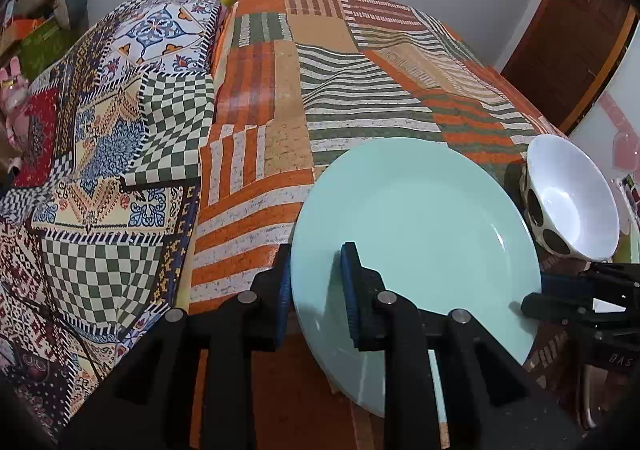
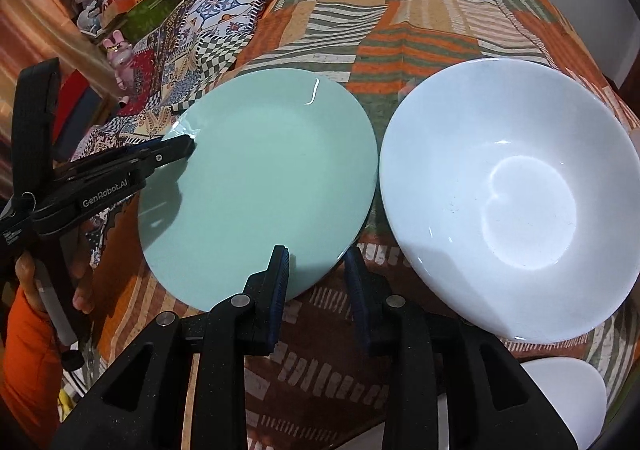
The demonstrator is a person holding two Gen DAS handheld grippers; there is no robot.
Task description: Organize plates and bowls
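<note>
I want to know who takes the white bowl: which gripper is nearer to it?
Right. The right gripper hovers between the mint-green plate and the white bowl, just off the bowl's rim. The left gripper straddles the plate's far edge.

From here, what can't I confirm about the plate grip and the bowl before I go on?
- Left gripper contact on the green plate: the plate rim hides one pad in the left wrist view.
- White bowl base: hidden by its own body in the right wrist view.
- White object at the bottom right: cut off by the right gripper and the frame edge.
</note>
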